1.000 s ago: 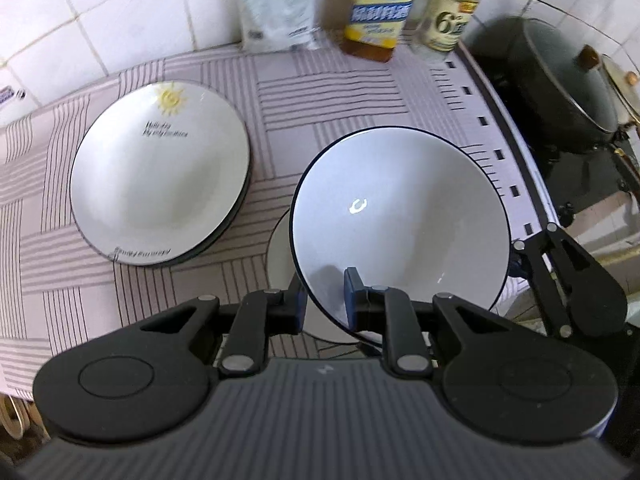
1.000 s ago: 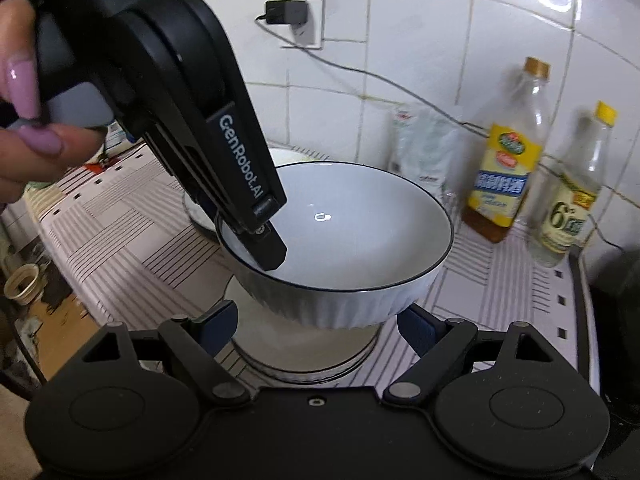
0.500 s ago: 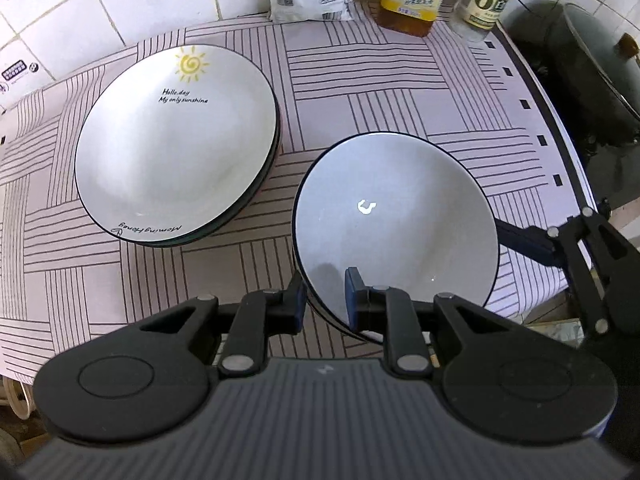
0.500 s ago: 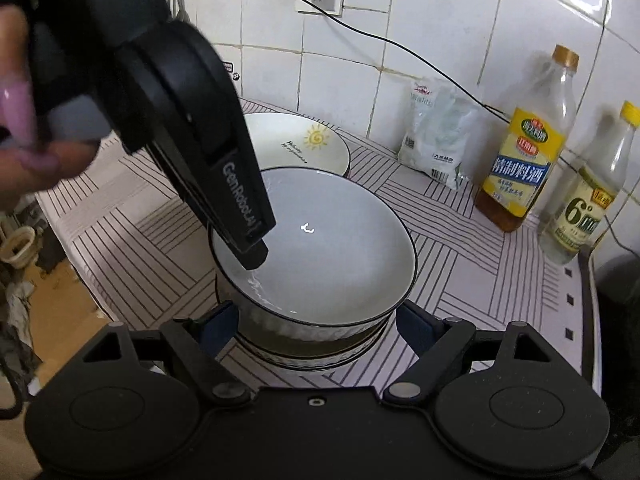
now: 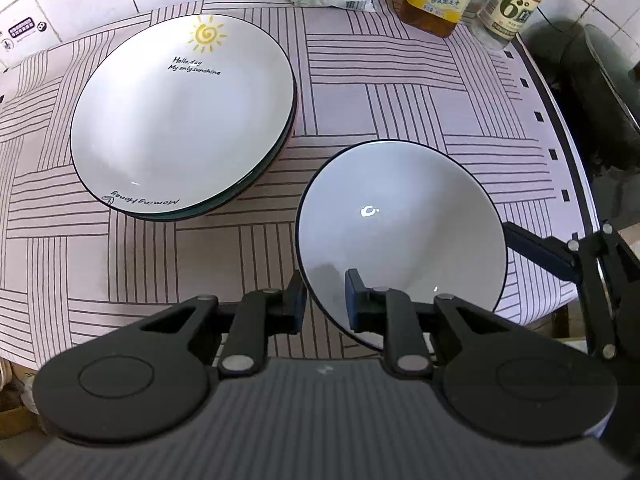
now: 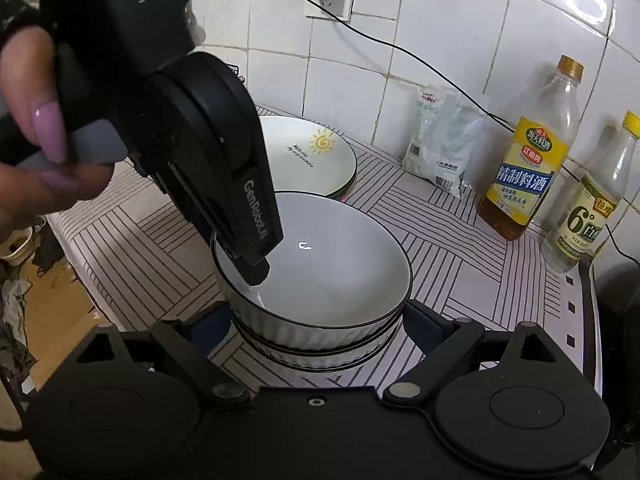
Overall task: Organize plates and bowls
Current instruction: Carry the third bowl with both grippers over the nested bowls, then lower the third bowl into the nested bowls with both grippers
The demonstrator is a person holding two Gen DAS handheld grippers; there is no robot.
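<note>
My left gripper [image 5: 326, 300] is shut on the near rim of a white ribbed bowl [image 5: 400, 236] with a dark edge. In the right wrist view that bowl [image 6: 332, 276] sits nested in a second ribbed bowl [image 6: 320, 354] on the counter, with the left gripper [image 6: 244, 258] still pinching its left rim. My right gripper [image 6: 316, 322] is open, its blue pads on either side of the bowl stack and apart from it. A stack of white plates [image 5: 184, 116] with a sun drawing lies to the far left; it also shows in the right wrist view [image 6: 312, 156].
A striped pink cloth [image 5: 400, 92] covers the counter. A white packet [image 6: 440, 156], an oil bottle [image 6: 528, 160] and a vinegar bottle [image 6: 592, 204] stand by the tiled wall. A dark pot [image 5: 600, 92] sits at the right. The counter's edge is close in front.
The left gripper has lowered the bowl down onto the second bowl, where it now sits nested. The right gripper stayed open around the stack.
</note>
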